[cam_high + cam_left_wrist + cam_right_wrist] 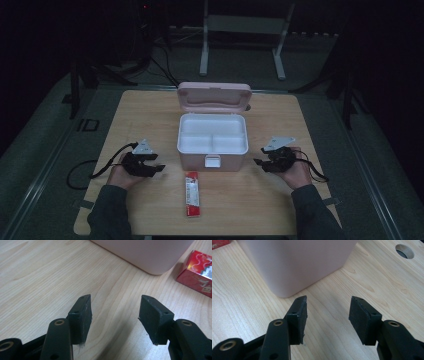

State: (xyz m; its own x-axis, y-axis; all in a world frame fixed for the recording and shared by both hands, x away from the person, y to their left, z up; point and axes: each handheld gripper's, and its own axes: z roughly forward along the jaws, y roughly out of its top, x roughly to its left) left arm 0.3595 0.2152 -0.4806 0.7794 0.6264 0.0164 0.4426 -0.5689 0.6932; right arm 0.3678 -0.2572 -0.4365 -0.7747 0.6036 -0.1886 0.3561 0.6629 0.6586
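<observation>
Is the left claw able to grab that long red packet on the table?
Probably yes. The left claw is open and holds nothing, and the long red packet lies flat on bare wooden table just beside it, in front of the open pink plastic box. Nothing lies between them.

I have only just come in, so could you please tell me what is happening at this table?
A person holds the left hand-held gripper and the right hand-held gripper, both open and empty, either side of an open pink storage box. A red packet lies untouched on the wooden table in front of the box.
</observation>
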